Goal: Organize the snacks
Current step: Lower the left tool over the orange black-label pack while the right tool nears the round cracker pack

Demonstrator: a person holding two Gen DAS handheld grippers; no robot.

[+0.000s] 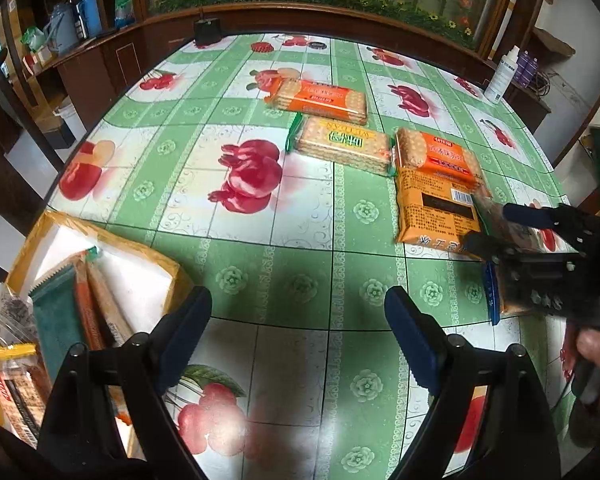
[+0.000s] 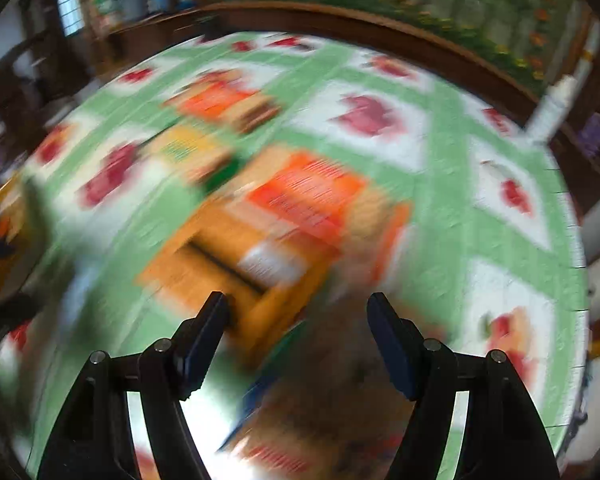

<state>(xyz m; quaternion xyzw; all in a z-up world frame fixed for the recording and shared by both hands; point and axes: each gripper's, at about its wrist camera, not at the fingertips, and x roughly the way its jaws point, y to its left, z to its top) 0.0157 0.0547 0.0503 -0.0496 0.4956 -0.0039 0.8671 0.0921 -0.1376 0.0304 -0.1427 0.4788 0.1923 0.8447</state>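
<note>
Green fruit-print oilcloth [image 1: 300, 280] covers the table, where three cracker packs lie well apart from the snack box [image 1: 168, 268] at its near-left corner. Nearest is the orange pack [image 1: 432, 196], with the right gripper [image 1: 496, 228] over its near end and over a blue-edged clear packet [image 1: 494, 296]; its jaws are parted, and blur hides whether they touch either. The left gripper [image 1: 300, 320] hangs wide and empty above bare cloth. Closing now could pinch both wrappers together, or crush crackers if the pads bite too hard.
</note>
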